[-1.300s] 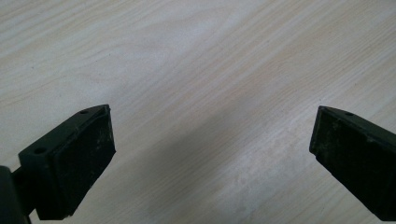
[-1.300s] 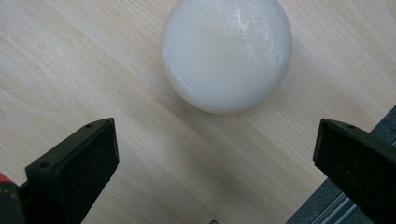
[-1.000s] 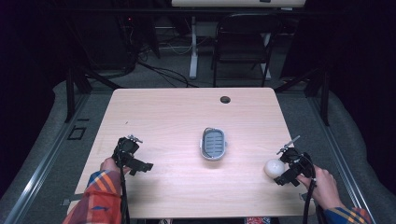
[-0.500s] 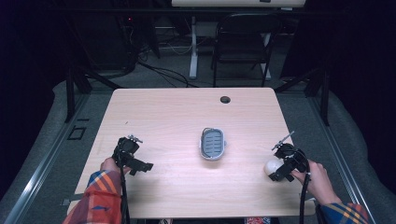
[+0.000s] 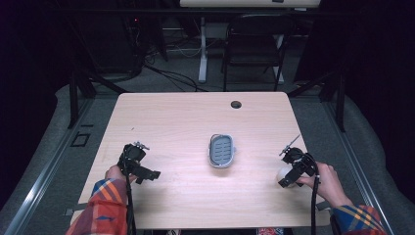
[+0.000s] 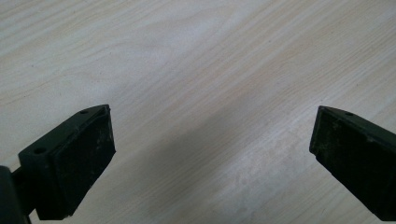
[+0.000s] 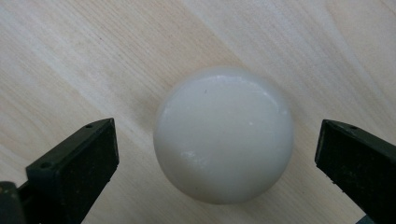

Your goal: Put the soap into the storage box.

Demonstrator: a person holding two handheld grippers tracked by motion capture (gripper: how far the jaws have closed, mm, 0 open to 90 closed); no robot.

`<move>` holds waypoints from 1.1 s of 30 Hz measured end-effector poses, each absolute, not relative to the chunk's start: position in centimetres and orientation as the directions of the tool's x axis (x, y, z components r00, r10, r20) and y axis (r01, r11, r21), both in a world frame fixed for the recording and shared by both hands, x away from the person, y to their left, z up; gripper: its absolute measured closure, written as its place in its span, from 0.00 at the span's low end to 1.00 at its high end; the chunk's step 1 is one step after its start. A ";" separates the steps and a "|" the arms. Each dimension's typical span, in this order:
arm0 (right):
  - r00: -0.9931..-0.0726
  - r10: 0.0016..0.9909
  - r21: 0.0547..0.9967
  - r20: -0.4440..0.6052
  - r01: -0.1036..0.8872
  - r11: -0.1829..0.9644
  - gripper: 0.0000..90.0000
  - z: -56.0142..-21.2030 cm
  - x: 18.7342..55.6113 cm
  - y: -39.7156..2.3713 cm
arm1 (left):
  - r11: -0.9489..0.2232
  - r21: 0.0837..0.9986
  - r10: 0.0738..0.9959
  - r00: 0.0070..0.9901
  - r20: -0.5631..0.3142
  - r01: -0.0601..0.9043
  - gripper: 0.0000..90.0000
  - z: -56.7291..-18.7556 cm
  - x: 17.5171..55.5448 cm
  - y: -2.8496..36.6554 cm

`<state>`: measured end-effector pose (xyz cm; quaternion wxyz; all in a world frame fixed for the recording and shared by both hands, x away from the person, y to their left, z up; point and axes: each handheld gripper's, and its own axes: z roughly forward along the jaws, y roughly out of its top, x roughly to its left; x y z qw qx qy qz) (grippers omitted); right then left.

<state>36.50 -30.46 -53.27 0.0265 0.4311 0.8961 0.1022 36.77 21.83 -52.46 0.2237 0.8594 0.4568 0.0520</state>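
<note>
- Overhead light is hitting the pale wooden tabletop [image 5: 186,127] pretty evenly, while the room around it is sitting nearly black.
- The high view is looking soft and a bit grainy.
- The glossy white ball [image 7: 224,133] is catching small glints, and a soft shadow is falling across the wood between the left gripper's jaws.

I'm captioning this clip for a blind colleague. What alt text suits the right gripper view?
A smooth, white, rounded soap-like lump lies on the pale wooden table, between the open black jaws of the right tool, which touch neither side of it.
</note>
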 end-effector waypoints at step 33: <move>-0.706 0.708 -0.008 -0.007 0.708 0.706 0.26 -53.7 38.4 -29.5 | -0.484 0.426 0.807 0.578 -0.122 0.764 0.00 -52.5 36.8 21.8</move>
